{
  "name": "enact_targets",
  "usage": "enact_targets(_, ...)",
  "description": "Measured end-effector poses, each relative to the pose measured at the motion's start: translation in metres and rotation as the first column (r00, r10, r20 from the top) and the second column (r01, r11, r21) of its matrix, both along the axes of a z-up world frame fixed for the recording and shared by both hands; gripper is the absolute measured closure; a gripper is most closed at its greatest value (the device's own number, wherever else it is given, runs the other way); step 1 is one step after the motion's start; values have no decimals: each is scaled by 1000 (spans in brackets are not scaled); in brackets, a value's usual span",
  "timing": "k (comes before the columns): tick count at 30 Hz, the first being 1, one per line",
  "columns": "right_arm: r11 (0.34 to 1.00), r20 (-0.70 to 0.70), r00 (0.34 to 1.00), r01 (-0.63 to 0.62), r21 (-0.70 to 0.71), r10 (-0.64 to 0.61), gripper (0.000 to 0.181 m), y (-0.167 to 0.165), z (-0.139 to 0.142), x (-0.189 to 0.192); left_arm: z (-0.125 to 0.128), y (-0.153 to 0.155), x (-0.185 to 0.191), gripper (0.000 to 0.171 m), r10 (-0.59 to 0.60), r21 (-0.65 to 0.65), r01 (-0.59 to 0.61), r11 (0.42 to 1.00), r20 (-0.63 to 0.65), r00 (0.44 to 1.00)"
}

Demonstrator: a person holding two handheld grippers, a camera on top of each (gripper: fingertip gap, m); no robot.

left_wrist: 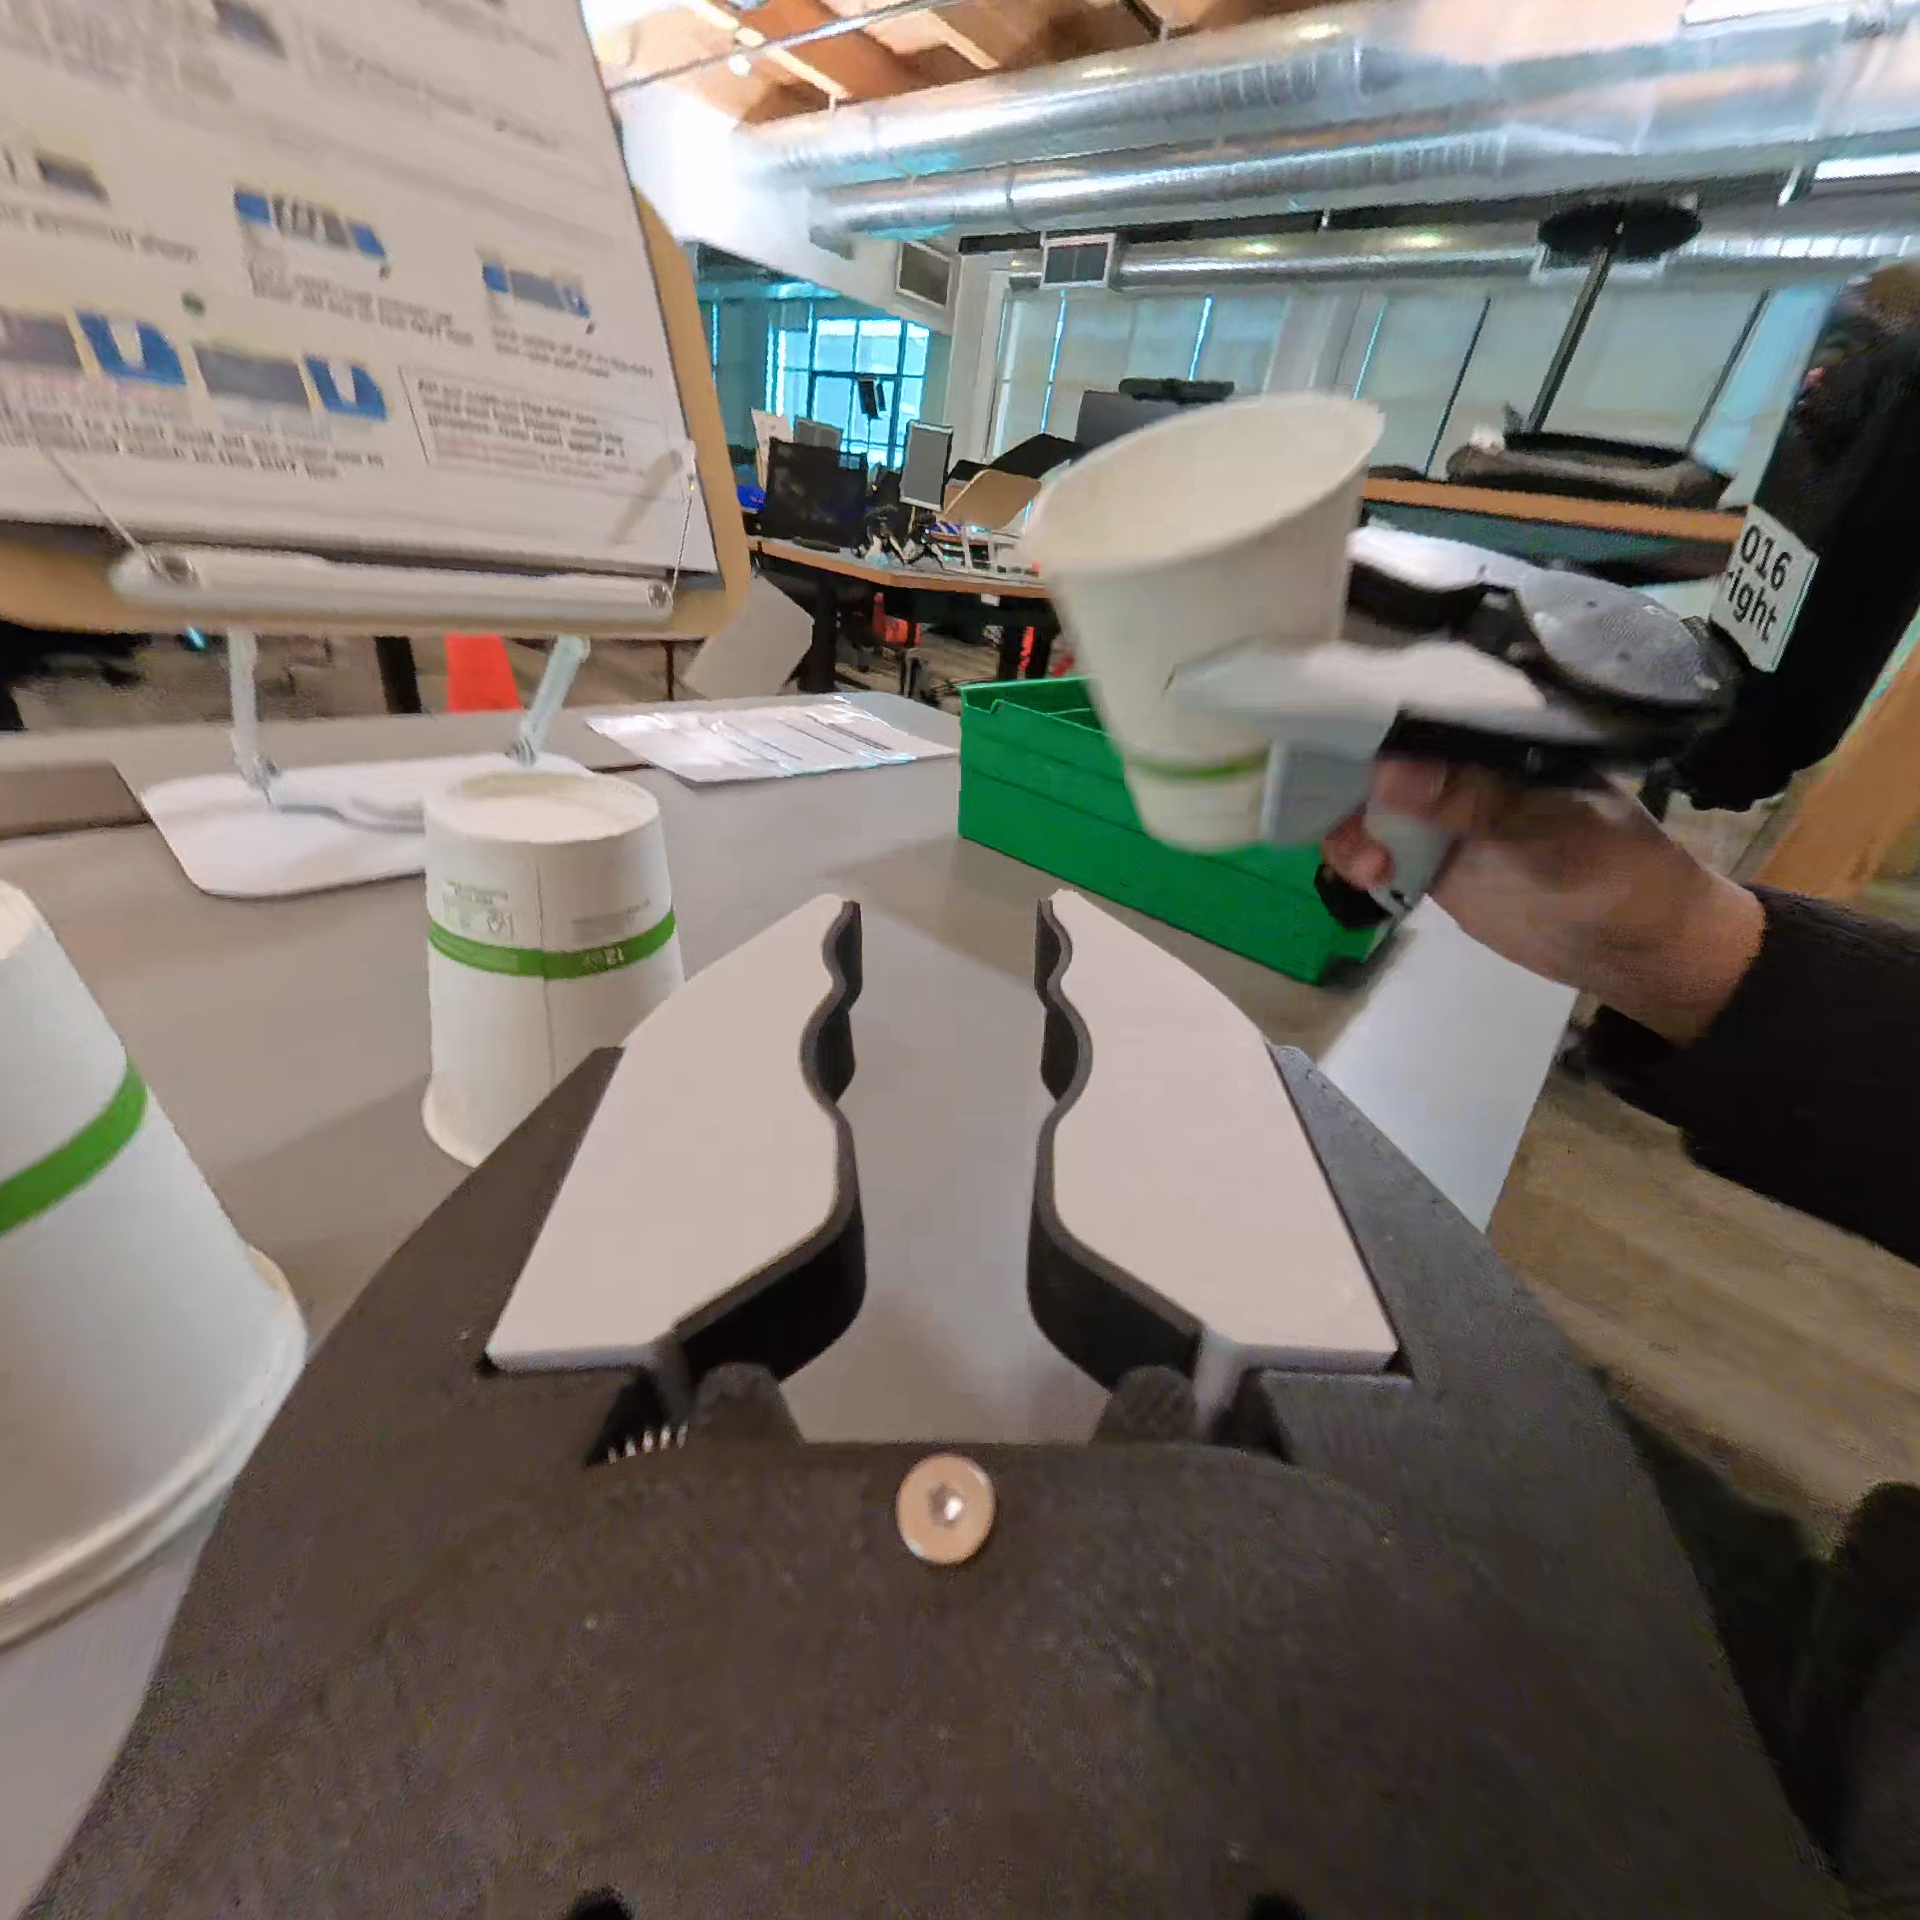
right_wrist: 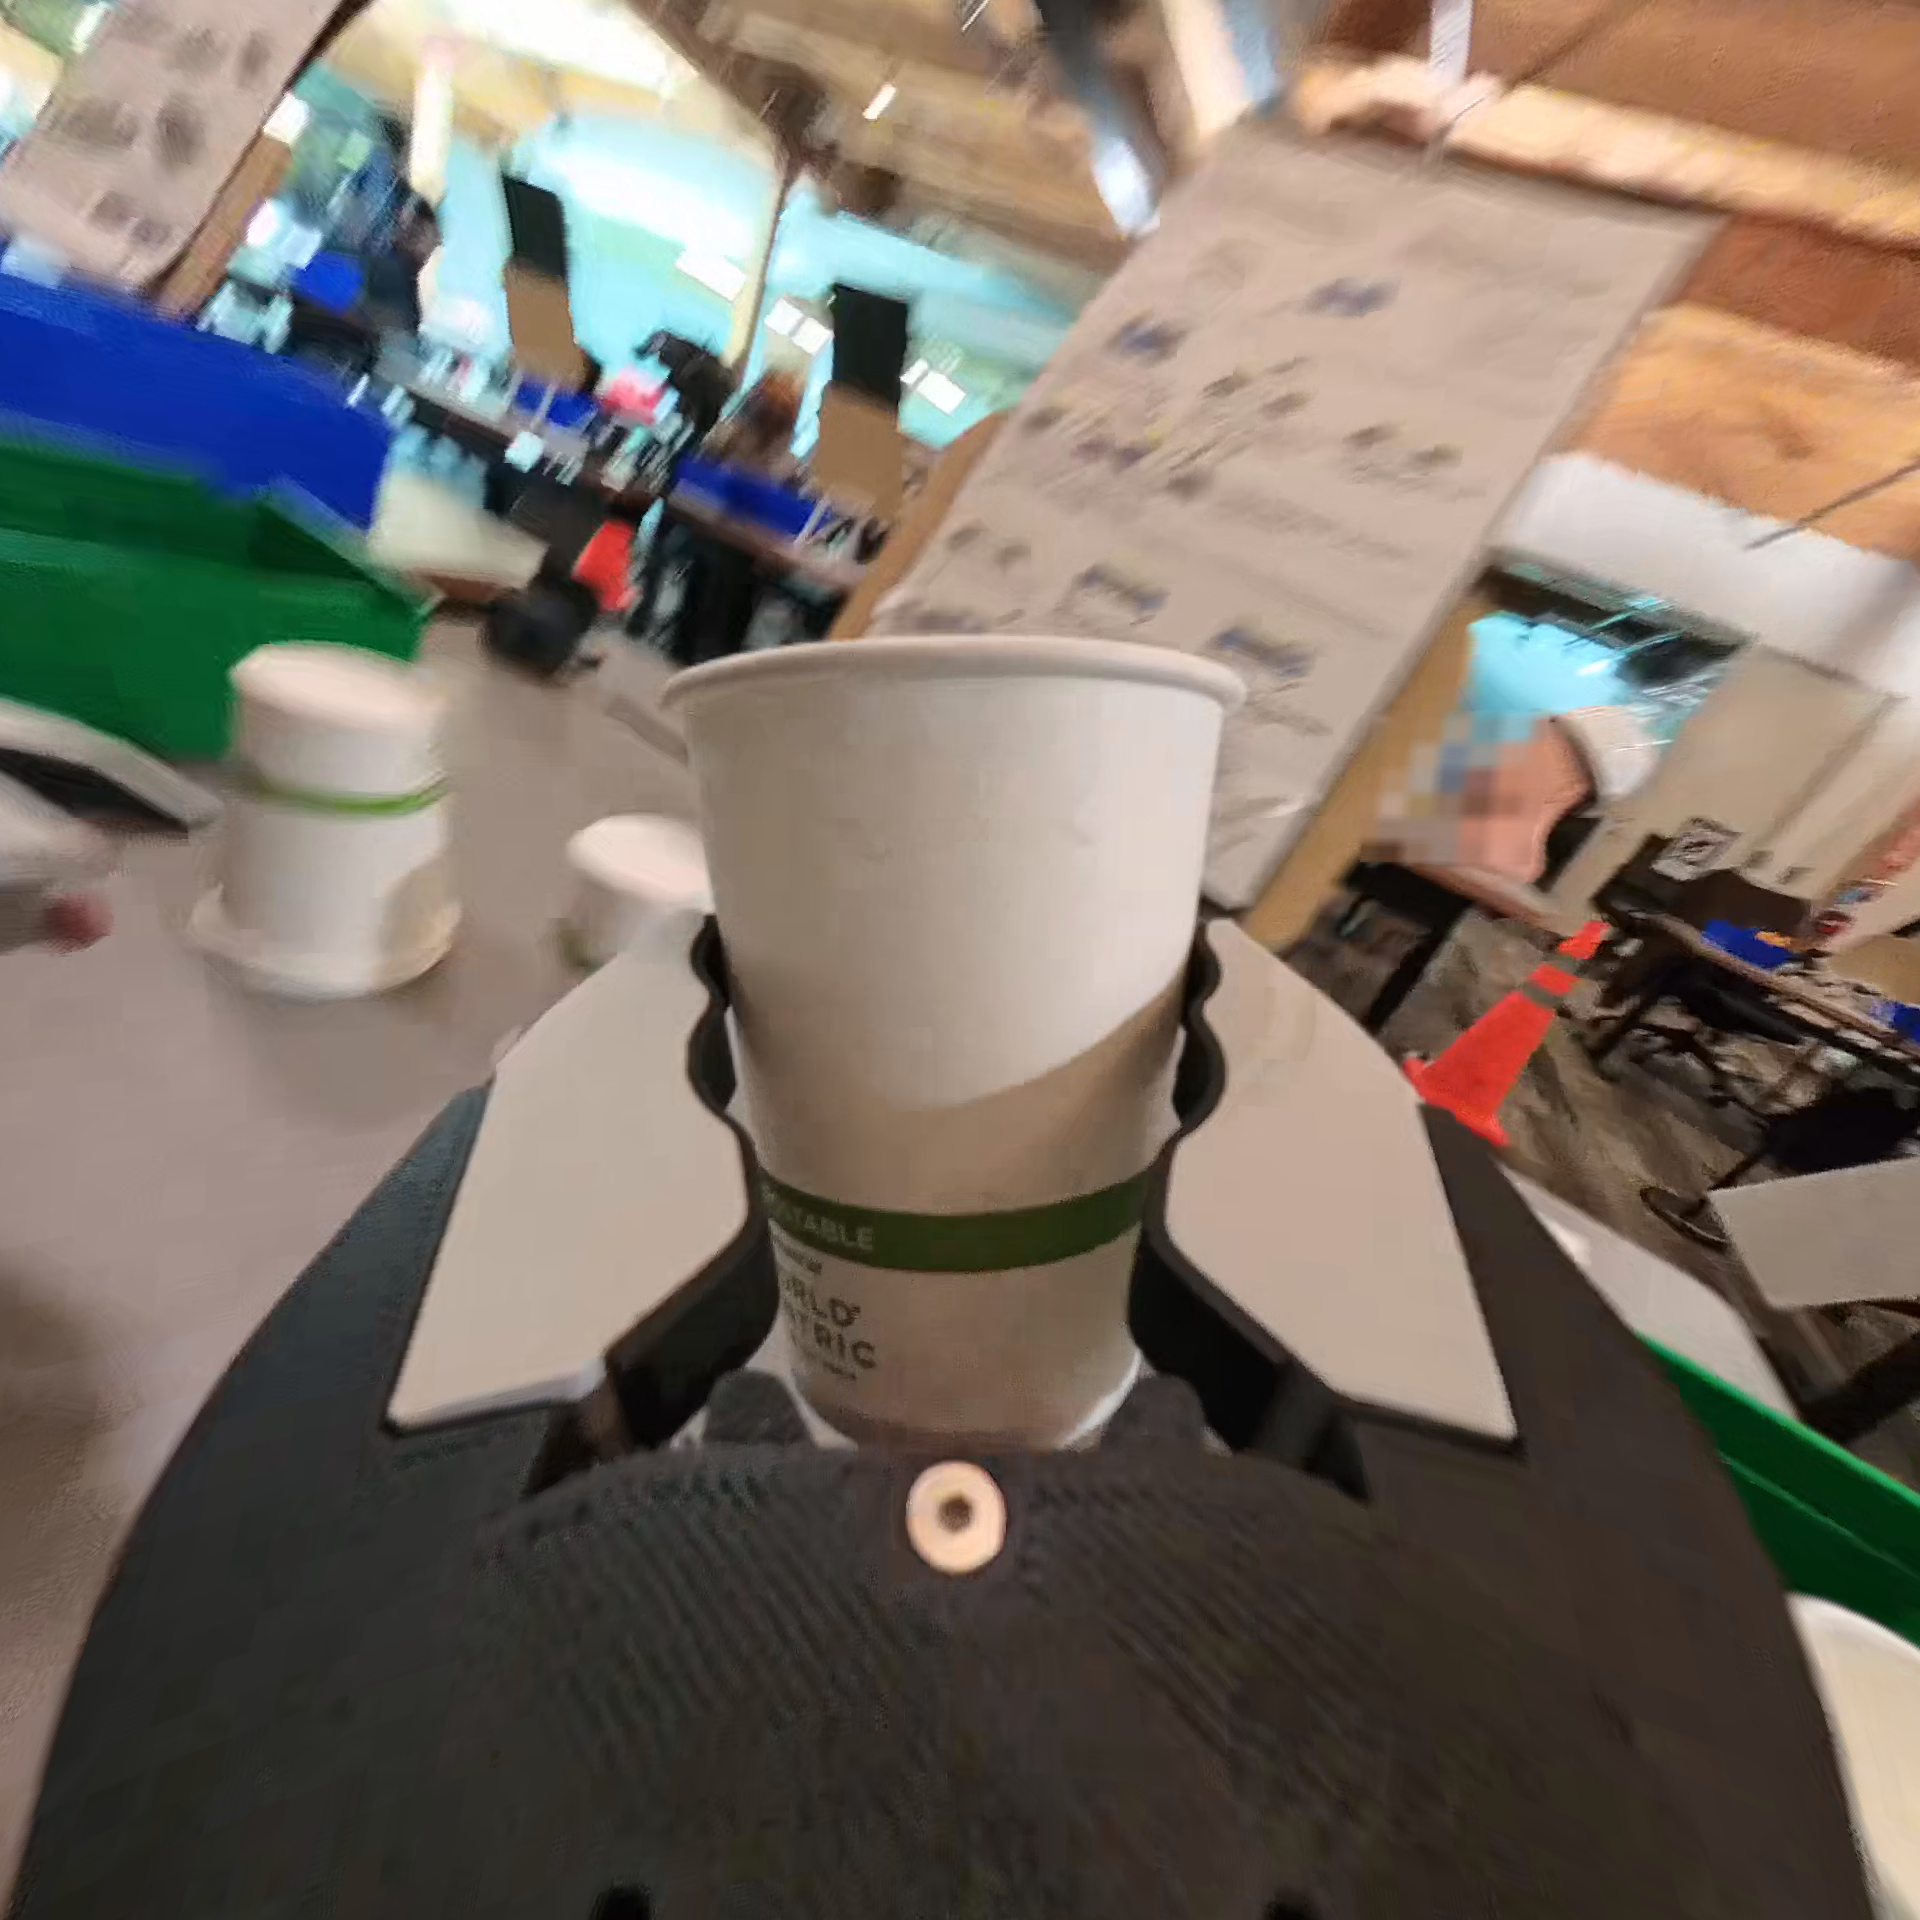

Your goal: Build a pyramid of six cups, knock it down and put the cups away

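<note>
My right gripper is shut on a white paper cup with a green band, gripping its lower half; the cup's mouth points away from the camera. In the left wrist view the same cup is held in the air, tilted, above the grey table and in front of a green bin. My left gripper is open and empty, low over the table. An upside-down paper cup stands just left of its fingers. Another upside-down cup is at the near left edge.
A document stand with a printed sheet stands at the back left of the table. A plastic sleeve lies behind. Two upside-down cups show in the right wrist view. An orange cone stands on the floor.
</note>
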State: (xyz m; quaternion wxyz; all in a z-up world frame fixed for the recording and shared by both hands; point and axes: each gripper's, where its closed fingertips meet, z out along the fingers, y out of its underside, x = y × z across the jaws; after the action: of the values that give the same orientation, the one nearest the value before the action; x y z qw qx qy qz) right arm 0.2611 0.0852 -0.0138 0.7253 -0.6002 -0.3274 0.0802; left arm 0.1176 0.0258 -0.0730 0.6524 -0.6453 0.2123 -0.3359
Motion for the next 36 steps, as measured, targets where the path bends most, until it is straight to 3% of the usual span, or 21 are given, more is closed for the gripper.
enact_targets(4, 991, -298, 948, 129, 39, -111, 96, 27, 46, 128, -8, 3, 2, 139, -34, -93, 38, 995, 48, 998)
enact_targets(8, 979, -631, 758, 203, -14, -166, 97, 36, 46, 255, -14, -1, 7, 139, -57, -101, 58, 993, 17, 998)
enact_targets(10, 980, -709, 683, 191, -58, -175, 98, 38, 36, 288, -19, -6, 11, 139, -83, -116, 81, 990, -15, 996)
enact_targets(12, 982, -734, 658, 177, -67, -169, 98, 42, 33, 296, -21, -10, 12, 139, -85, -102, 80, 992, -49, 995)
enact_targets(16, 976, -668, 715, 194, -95, -207, 98, 63, 22, 283, -26, -14, 10, 139, -78, -92, 69, 993, -95, 992)
enact_targets(20, 973, -659, 716, 175, -148, -229, 97, 81, 7, 276, -25, -17, 3, 140, -55, -95, 46, 994, -87, 995)
enact_targets(23, 970, -662, 709, 187, -157, -244, 97, 85, 3, 280, -24, -17, -5, 141, -23, -94, 15, 995, -82, 996)
enact_targets(36, 962, -561, 783, 245, -119, -269, 96, 91, -7, 271, -22, -13, -15, 144, 15, -124, -18, 992, -22, 1000)
